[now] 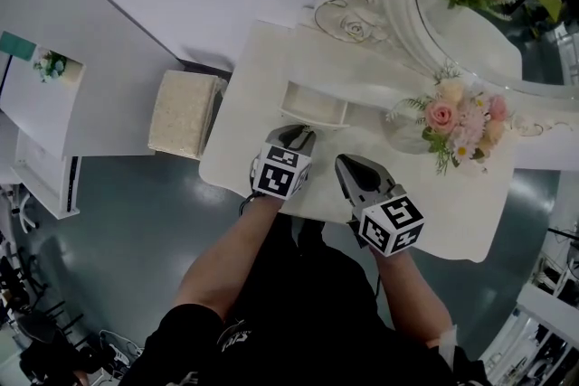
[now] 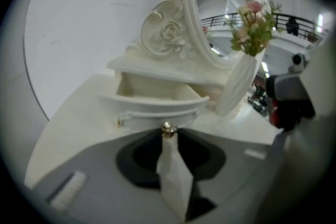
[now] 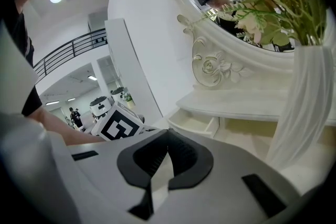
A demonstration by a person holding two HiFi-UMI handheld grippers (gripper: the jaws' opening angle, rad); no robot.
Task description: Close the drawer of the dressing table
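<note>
My left claw (image 2: 168, 135) is drawn in close around the small gold knob (image 2: 168, 129) on the front of the drawer (image 2: 157, 108): the tips sit on either side of it and pinch it, with only a narrow wedge of gap left behind them. The drawer itself is pulled well out from under the shelf at the back of the dressing table (image 2: 79, 123), and I can see its pale inside. My right claw (image 3: 167, 135) has its tips together on nothing and hangs over the tabletop just beside the left one, on the side nearer the vase (image 3: 304, 113). That vase is ribbed and white, filled with pink and cream flowers (image 1: 461, 117), and it stands on the tabletop close to the drawer's right corner, between the drawer and my right claw's line ahead. Behind the drawer rise the carved scroll (image 2: 168, 31) and the oval mirror (image 2: 220, 8). From the head view a cushioned stool (image 1: 185, 115) sits on the floor at the table's left edge, clear of both claws.
</note>
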